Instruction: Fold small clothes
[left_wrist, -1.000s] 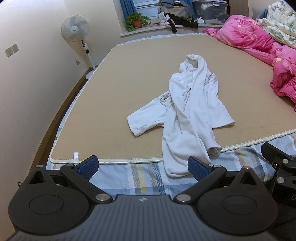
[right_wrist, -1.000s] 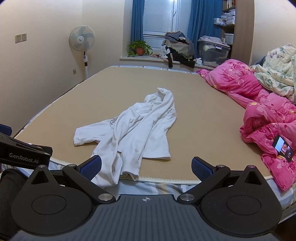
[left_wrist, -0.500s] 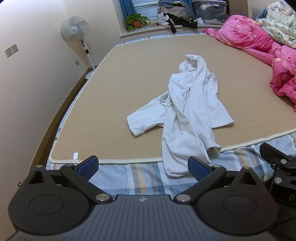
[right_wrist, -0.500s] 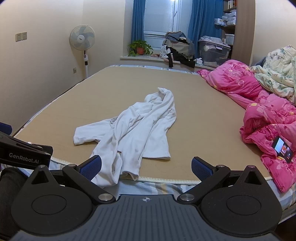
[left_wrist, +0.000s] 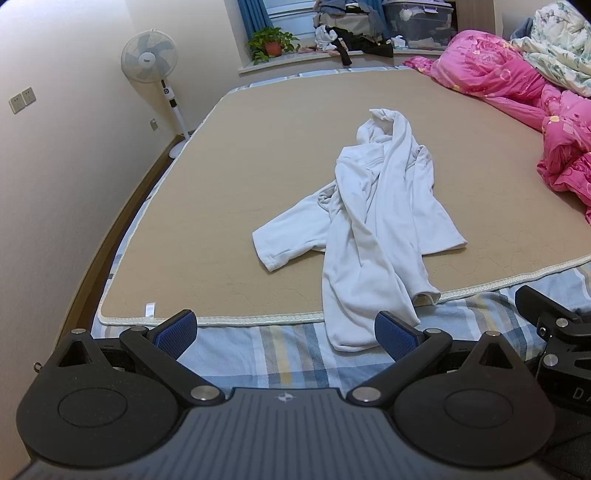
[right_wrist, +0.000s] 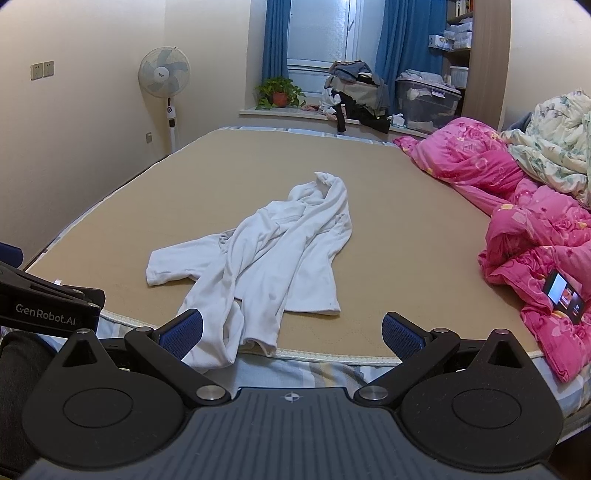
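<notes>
A white long-sleeved garment (left_wrist: 373, 221) lies crumpled and twisted on the tan mat (left_wrist: 258, 166) of the bed, its lower end hanging over the mat's near edge onto the striped sheet (left_wrist: 280, 354). It also shows in the right wrist view (right_wrist: 273, 258). My left gripper (left_wrist: 284, 334) is open and empty, hovering just short of the garment's near end. My right gripper (right_wrist: 291, 332) is open and empty, also at the bed's near edge, to the right of the left one. The right gripper's body shows at the left view's right edge (left_wrist: 554, 332).
A pink quilt (right_wrist: 517, 221) is piled on the bed's right side with a lit phone (right_wrist: 565, 291) on it. A standing fan (right_wrist: 165, 85) is by the left wall. A plant (right_wrist: 279, 94), clothes and storage boxes line the window sill.
Both grippers have barely shifted; the garment has not moved.
</notes>
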